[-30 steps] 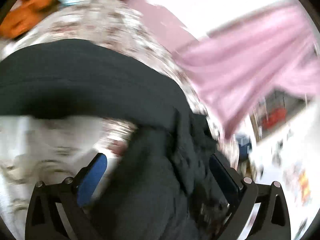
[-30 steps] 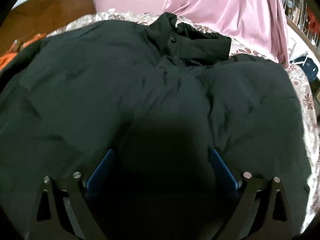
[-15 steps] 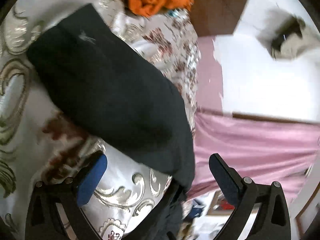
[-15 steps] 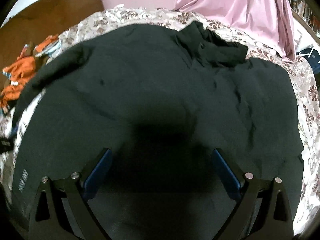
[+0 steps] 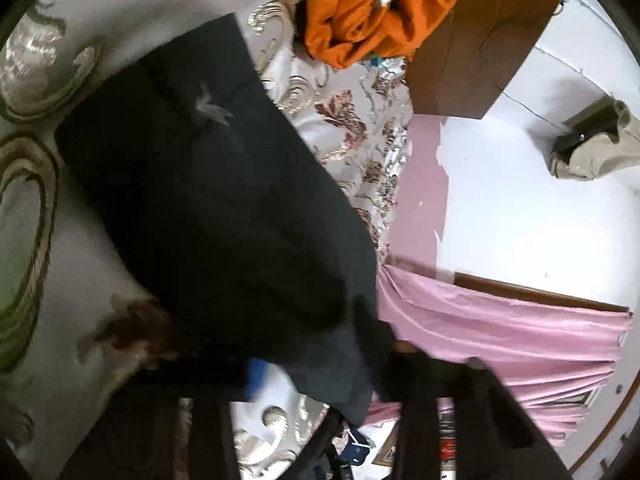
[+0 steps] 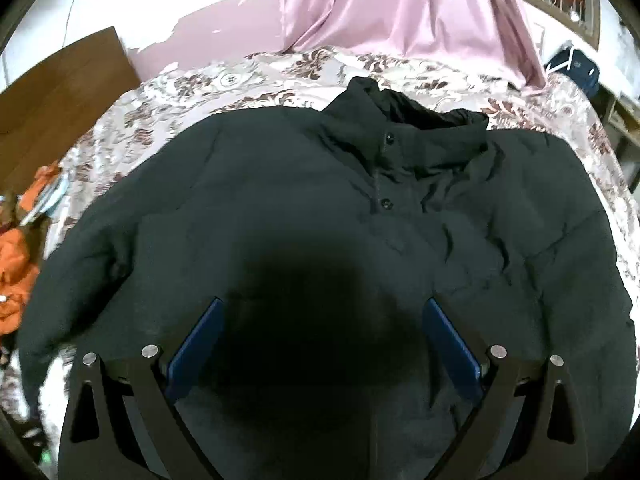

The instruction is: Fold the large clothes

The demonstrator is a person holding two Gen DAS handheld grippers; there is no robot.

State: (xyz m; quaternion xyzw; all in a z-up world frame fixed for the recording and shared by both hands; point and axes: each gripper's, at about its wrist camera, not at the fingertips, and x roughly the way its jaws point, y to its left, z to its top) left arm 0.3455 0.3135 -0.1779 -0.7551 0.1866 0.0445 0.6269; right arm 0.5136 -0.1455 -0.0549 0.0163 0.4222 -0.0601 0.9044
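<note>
A large black padded jacket (image 6: 320, 208) lies spread face up on a floral bedspread (image 6: 168, 92), collar (image 6: 400, 128) at the far side. My right gripper (image 6: 320, 344) is open and empty just above the jacket's lower front. In the left wrist view, one black sleeve (image 5: 224, 200) stretches away over the bedspread (image 5: 352, 112), its cuff at the far end. My left gripper (image 5: 320, 384) is blurred and its fingers look narrowed around the near part of the sleeve. I cannot tell whether they pinch the cloth.
An orange garment (image 5: 372, 4) lies bunched at the bed's far edge and also shows in the right wrist view (image 6: 16, 264). A brown wooden headboard (image 6: 60, 80) and a pink curtain (image 6: 404, 12) stand behind the bed. A blue bag (image 6: 576, 68) sits at the right.
My left gripper has dropped onto the sleeve and its fingers have come closer together. My right gripper has drawn back a little, so the collar shows more fully.
</note>
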